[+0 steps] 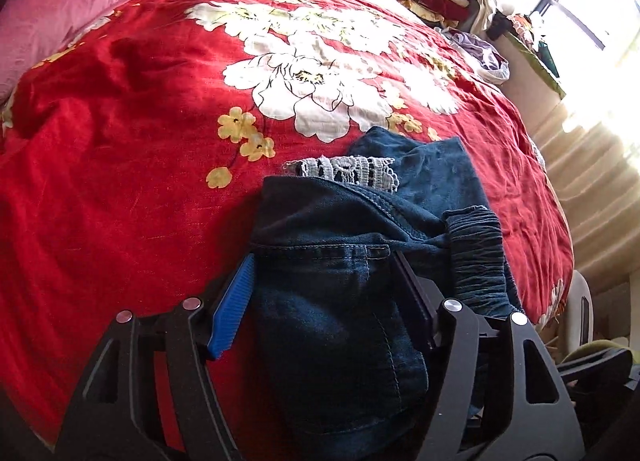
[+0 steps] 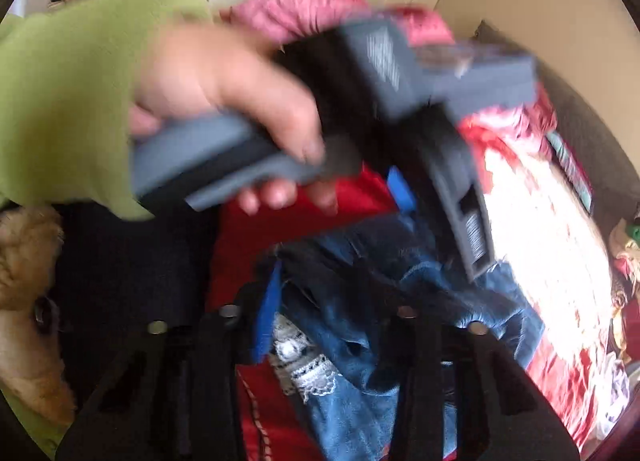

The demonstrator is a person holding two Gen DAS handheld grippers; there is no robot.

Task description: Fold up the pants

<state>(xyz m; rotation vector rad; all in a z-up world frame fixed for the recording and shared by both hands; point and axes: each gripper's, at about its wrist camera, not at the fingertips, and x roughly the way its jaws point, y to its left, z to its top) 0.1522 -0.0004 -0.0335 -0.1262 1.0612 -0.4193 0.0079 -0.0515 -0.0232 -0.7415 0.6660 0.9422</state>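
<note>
Straddling the denim, the left gripper (image 1: 320, 293) has its blue pad at one edge of the pants (image 1: 340, 301) and its dark finger at the other, with a back pocket lying between them. It stands at a middling width; whether the pads actually press the cloth I cannot tell. The right gripper (image 2: 336, 309), seen in its own blurred view, is narrowed, with denim and a strip of white lace trim (image 2: 304, 373) bunched between its fingers; it appears to be pinching the fabric, though the blur leaves that uncertain.

The pants lie in a rumpled heap near the edge of the bed (image 1: 120, 181), on a red floral cover, with the elastic waistband (image 1: 480, 253) beside the left gripper's dark finger and more lace showing further out. A hand in a green sleeve (image 2: 60, 101) carries the left tool across the right camera's view.

To do this step well, I judge each gripper should take only one layer at a matching corner of the waistband or hem, not a clump. Lifting and drawing the two grips apart would then shake the legs straight before any fold is laid. Gripping the pocket flap alone risks a twisted fold.
</note>
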